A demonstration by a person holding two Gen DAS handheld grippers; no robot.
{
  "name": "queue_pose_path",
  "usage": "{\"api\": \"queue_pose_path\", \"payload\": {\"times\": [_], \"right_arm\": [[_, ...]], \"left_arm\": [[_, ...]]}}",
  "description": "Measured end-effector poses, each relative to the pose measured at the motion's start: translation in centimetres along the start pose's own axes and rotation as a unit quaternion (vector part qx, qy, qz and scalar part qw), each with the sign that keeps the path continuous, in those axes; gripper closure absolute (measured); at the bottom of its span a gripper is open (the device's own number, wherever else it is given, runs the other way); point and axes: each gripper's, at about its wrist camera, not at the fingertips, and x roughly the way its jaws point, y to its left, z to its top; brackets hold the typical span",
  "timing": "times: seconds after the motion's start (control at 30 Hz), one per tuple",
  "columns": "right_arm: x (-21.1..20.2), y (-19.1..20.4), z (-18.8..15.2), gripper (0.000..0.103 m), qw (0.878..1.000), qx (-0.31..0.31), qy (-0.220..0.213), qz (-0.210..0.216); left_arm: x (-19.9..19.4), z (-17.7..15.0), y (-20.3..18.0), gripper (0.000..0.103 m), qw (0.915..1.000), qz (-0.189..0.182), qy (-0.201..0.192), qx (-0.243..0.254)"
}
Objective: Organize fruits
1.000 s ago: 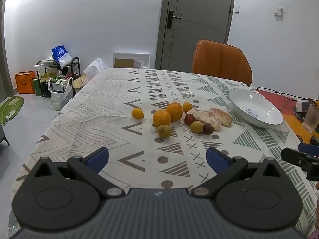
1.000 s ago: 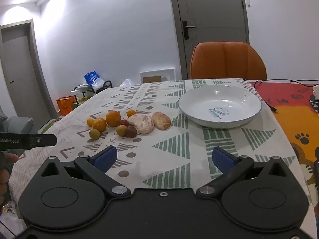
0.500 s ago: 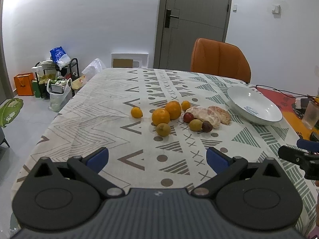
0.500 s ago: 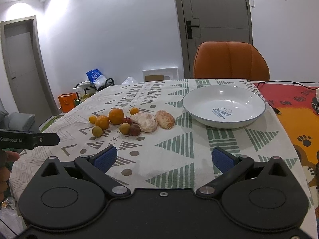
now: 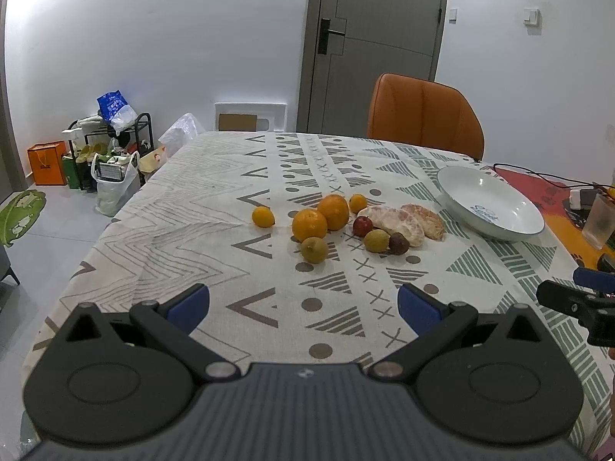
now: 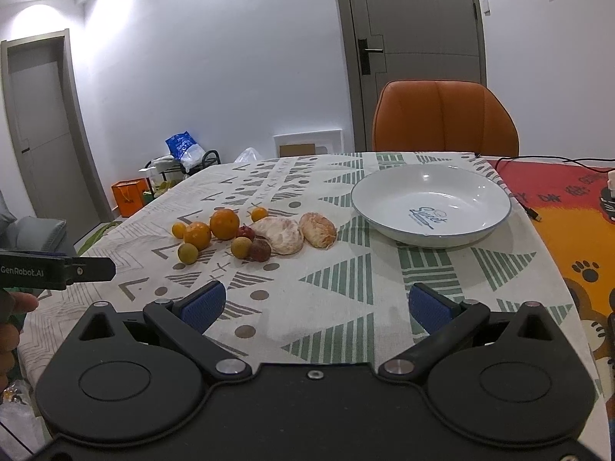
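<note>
A cluster of fruit lies mid-table: two oranges [image 5: 309, 224] [image 5: 333, 211], small yellow citrus [image 5: 263, 217], a green-yellow fruit [image 5: 314, 249], a red fruit [image 5: 363, 226], a dark fruit [image 5: 399, 243] and two peeled pomelo pieces [image 5: 396, 219]. The cluster also shows in the right wrist view [image 6: 278, 234]. An empty white bowl [image 6: 430, 226] stands to its right. My left gripper [image 5: 303, 303] is open and empty, short of the fruit. My right gripper [image 6: 315, 305] is open and empty, near the table's front edge.
An orange chair [image 6: 446, 119] stands at the table's far side. A red and orange mat [image 6: 569, 207] with cables lies right of the bowl. A translucent cup [image 5: 599, 223] stands at the far right. Bags and a rack [image 5: 103, 153] sit on the floor at the left.
Both grippers have drifted slightly forward and up, so the fruit and bowl sit a little lower and nearer in view. Both jaws stay open.
</note>
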Motion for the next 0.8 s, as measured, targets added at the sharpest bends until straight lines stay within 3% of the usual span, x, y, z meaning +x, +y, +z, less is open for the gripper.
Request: {"api": "queue_pose_path", "payload": {"times": [0.8], "right_arm": [[0.12,-0.25,-0.02,0.0,1.0,0.0,0.0,-0.009]], "left_arm": [[0.32,-0.17,-0.45,0.0,1.0,0.0,0.003,0.002]]}}
